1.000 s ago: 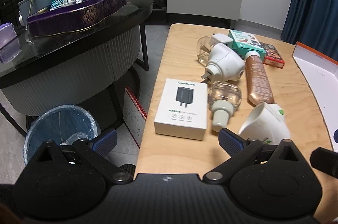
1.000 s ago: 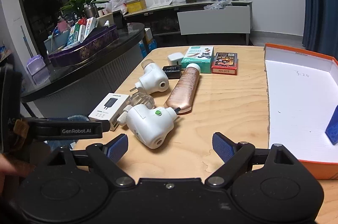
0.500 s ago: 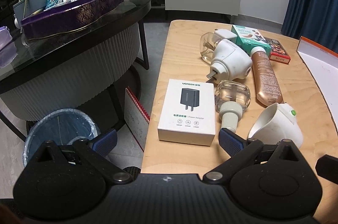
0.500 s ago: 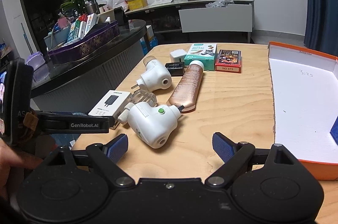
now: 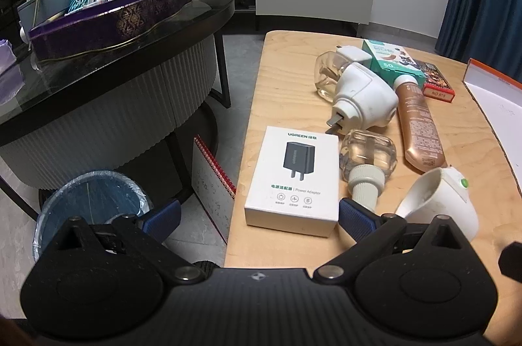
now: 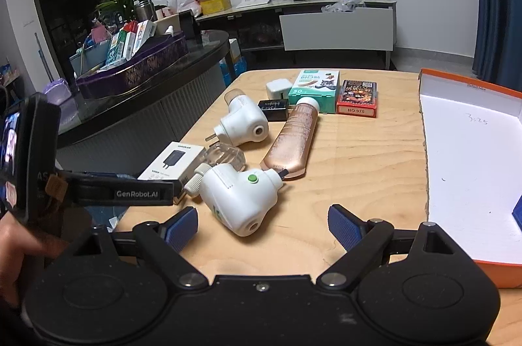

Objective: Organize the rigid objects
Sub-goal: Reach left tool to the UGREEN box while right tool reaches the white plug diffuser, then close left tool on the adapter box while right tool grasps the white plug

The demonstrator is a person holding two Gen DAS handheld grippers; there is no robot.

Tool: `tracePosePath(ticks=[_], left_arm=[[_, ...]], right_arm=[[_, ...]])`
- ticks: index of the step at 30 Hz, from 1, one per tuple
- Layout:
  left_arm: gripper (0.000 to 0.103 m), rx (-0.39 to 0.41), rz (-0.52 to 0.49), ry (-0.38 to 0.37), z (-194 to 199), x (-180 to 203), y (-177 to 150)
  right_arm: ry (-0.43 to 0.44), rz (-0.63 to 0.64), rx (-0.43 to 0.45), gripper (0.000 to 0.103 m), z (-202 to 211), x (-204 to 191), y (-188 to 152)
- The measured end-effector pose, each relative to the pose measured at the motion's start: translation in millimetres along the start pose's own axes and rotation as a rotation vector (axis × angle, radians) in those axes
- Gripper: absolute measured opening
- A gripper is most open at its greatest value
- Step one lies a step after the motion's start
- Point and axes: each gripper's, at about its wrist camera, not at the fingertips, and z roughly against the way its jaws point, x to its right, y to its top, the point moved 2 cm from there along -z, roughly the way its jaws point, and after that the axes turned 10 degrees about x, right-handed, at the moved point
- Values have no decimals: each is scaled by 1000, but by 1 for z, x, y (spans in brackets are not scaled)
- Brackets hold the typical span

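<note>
Your right tongs [image 6: 262,223] gape wide above the tabletop [image 6: 359,157], just short of the white plug-in vaporizer [image 6: 239,199].

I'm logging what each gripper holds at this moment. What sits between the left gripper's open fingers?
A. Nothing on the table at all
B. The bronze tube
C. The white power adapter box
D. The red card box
C: the white power adapter box lies flat between the open left gripper fingers, ungripped.

The orange-rimmed white cardboard tray [image 6: 469,150] runs off the right edge of the right wrist view, and a blue object [image 6: 517,209] inside it is mostly cut off. The small black box [image 6: 273,110] is partly hidden behind the upper white plug-in vaporizer [image 6: 243,122]; its print is unreadable.
</note>
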Motion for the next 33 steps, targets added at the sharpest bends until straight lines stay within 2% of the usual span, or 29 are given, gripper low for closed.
tracePosePath(ticks=[6, 12, 17, 19, 21, 24, 31, 33], left_arm=[[103, -9, -8, -13, -8, 2, 3], [103, -37, -62, -15, -28, 7, 9], [94, -29, -42, -73, -33, 5, 9], [79, -17, -20, -107, -31, 4, 9], [74, 22, -26, -96, -30, 4, 12], [60, 32, -4, -79, -29, -1, 12], [60, 58, -8, -80, -26, 2, 13], [60, 65, -4, -86, -24, 2, 13]], right_arm=[[3, -8, -2, 102, -4, 2, -2], [10, -1, -15, 102, -9, 3, -3], [36, 13, -24, 102, -23, 6, -4], [60, 15, -22, 102, -31, 6, -4], [86, 3, -38, 102, -38, 6, -5], [119, 9, -58, 102, -48, 1, -4], [55, 80, -94, 102, -81, -11, -9], [49, 83, -64, 100, -83, -10, -9]])
